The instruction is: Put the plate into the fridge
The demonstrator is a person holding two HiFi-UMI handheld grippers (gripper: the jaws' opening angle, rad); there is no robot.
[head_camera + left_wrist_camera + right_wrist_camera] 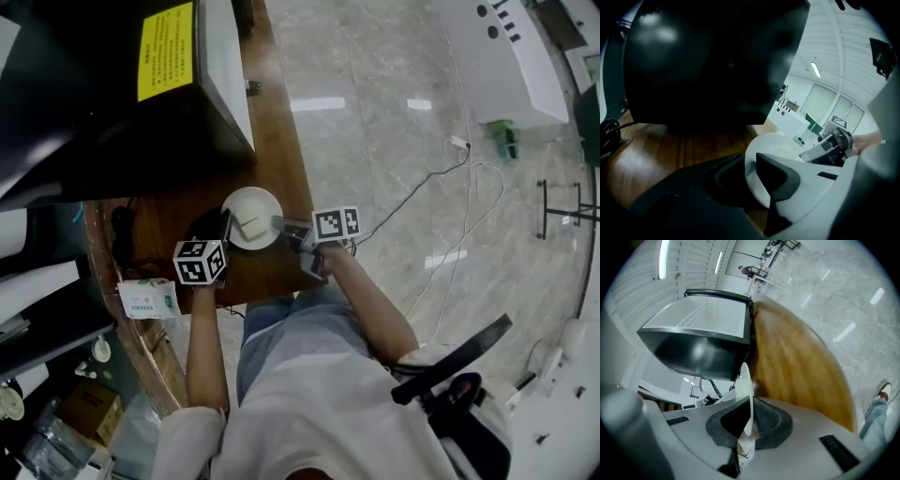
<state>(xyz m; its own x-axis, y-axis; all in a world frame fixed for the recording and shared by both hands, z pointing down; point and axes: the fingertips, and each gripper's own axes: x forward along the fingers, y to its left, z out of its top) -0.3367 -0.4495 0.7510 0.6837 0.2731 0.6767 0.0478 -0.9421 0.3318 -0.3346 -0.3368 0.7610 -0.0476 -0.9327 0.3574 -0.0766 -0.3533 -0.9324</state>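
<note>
The right tool [749, 423] is pinched shut on the thin rim of the white plate [253, 197]. The left tool [752, 171] appears clamped on the opposite rim. The plate is at the near end of the wooden counter [277, 159], short of the black fridge [103, 122]. Rim grips this shallow could slip during the carry. Uneven pulls could tilt the plate or knock it against the fridge.

Looks along the left gripper [751, 174], jaws closed on the near rim of a white plate [774, 144] over a brown wooden table [670, 154]. Shows the right gripper [809, 154] at the plate's far rim. Takes in a large dark rounded bulk [708, 61] above.
</note>
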